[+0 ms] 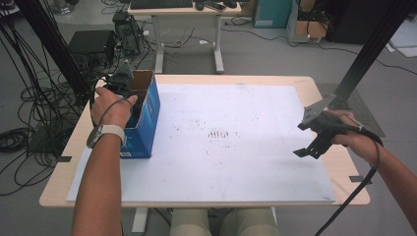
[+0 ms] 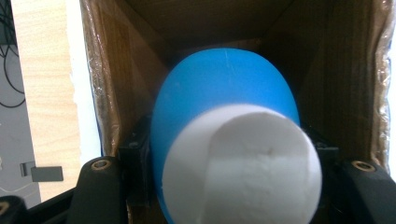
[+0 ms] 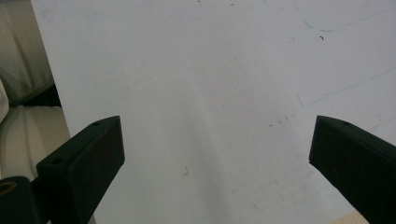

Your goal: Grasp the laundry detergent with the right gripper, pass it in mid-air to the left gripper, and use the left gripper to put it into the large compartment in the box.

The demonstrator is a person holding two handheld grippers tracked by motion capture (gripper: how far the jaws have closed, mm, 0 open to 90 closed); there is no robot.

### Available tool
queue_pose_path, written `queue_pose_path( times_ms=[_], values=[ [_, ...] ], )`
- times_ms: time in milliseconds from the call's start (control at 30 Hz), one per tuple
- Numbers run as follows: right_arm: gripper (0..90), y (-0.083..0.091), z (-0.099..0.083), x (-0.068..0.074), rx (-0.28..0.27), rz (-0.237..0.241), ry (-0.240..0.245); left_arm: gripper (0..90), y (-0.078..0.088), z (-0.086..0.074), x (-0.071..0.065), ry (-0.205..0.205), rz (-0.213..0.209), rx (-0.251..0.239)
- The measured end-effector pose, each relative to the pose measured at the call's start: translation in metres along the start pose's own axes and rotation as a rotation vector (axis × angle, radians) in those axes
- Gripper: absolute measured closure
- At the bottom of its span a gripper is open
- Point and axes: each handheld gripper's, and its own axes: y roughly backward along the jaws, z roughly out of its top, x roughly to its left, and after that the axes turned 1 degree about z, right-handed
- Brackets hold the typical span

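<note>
At the left side of the table [image 1: 206, 78], the left gripper [image 1: 129, 91] is reaching down into the open top of a blue cardboard box [image 1: 147, 123], which is standing on the white board [image 1: 221, 162] near its left edge. In the left gripper view, the left gripper is squeezing a blue and white toy [image 2: 224, 135], round and blue at the far end with a thick white stem pointing back at the camera; it looks like a toy mushroom, but that is hard to tell for sure. The black jaws are pressing on it from both sides, and the brown inside walls of the box are rising all around it, so the toy is sitting down inside the box. The step in hand looks like either putting the toy into the box or taking it out; the pictures are not telling which. If it is going in, the next move is calling for the jaws to let go and the hand to lift straight up without bumping the box walls. If it is coming out, the hand needs to be rising with a firm hold. Over at the right side, the right gripper [image 1: 314, 135] is waiting above the board, its jaws spread wide with nothing between them, well apart from the box.
</note>
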Motion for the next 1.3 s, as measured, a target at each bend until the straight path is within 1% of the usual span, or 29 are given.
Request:
queue_pose_path(
  times_ms=[300, 433, 500, 533, 633, 667, 733, 767, 967, 1000, 1167, 1300],
  values=[
    [3.1, -0.0004, -0.0007, 0.0, 0.003, 0.002, -0.002, 37.5, 0.0001, 0.0004, 0.0007, -0.006, 0.0, 0.004],
    [3.1, -0.0004, -0.0006, 0.0, 0.003, 0.001, -0.001, 37.5, 0.0, 0.0003, 0.0008, -0.006, -0.001, 0.003],
    [3.1, -0.0006, -0.0005, 0.0001, 0.003, 0.001, 0.0, 37.5, -0.0001, 0.0002, 0.0006, 0.001, -0.002, 0.0],
    [3.1, -0.0006, -0.0005, 0.0001, 0.003, 0.002, 0.0, 37.5, -0.0001, 0.0001, 0.0012, -0.006, 0.0, -0.001],
    [3.1, -0.0008, -0.0006, 0.0001, 0.004, 0.002, 0.0, 37.5, -0.0002, 0.0001, 0.0011, -0.007, 0.0, 0.0],
    [3.1, -0.0008, -0.0006, 0.0002, 0.004, 0.002, -0.001, 37.5, -0.0003, 0.0, 0.0005, 0.001, -0.002, -0.001],
    [3.1, -0.0009, -0.0006, 0.0001, 0.005, 0.003, 0.001, 37.4, -0.0004, 0.0, 0.0007, 0.001, -0.003, -0.001],
    [3.1, -0.001, -0.0006, 0.0002, 0.005, 0.003, 0.0, 37.4, -0.0003, 0.0002, 0.0013, -0.007, -0.001, -0.001],
    [3.1, -0.0025, -0.0008, 0.0008, 0.003, 0.005, -0.008, 37.4, -0.001, 0.0004, 0.0008, 0.003, -0.003, -0.008],
    [3.1, -0.0027, -0.0008, 0.0007, 0.003, 0.006, -0.006, 37.4, -0.0011, 0.0006, 0.0011, -0.001, 0.0, -0.009],
    [3.1, -0.0031, -0.0008, 0.0006, 0.006, 0.009, -0.006, 37.1, -0.0016, 0.0015, 0.0014, -0.004, -0.009, -0.005],
    [3.1, -0.0039, -0.0003, 0.0006, 0.009, 0.01, -0.003, 32.0, -0.0026, 0.0016, 0.0015, -0.002, -0.019, -0.002]
  ],
)
